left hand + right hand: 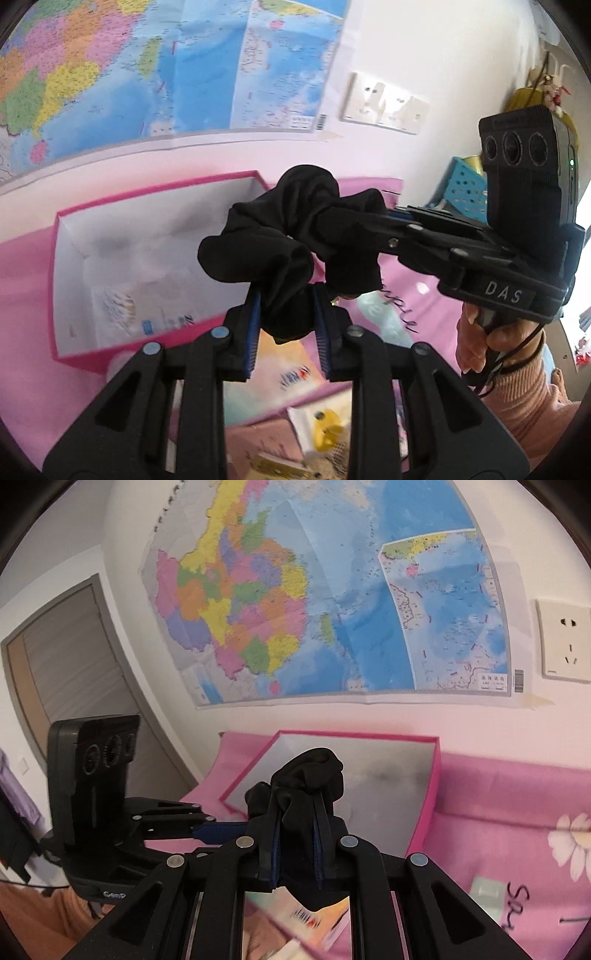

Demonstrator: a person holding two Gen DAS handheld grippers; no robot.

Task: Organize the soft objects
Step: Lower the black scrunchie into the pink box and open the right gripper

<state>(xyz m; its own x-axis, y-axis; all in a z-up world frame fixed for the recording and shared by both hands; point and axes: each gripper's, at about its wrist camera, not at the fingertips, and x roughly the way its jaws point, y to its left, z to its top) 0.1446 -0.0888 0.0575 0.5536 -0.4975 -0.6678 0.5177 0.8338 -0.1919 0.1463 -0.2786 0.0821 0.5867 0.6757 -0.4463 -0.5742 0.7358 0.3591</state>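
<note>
Behind everything we see a large, colourful paper wall map (314, 602), and below it a surface covered by a pink flowered cloth (517, 805). On that cloth, against its far edge by the wall, sits an open, shallow pink cardboard box with a white inside (147, 258).

We hold a crumpled black fabric item (295, 236) (a sock or small garment, we cannot tell which) in the air in front of the box, not yet over its floor. The left gripper (288, 321) is drawn narrow on the fabric's lower fold; the right gripper (297, 834) is pinched nearly shut on another bunch of it.

Our worry: each grip catches only a thin fold, so pulling the two hands apart could slide the cloth out of one. It might then drop onto the littered near edge rather than into the box.
</note>
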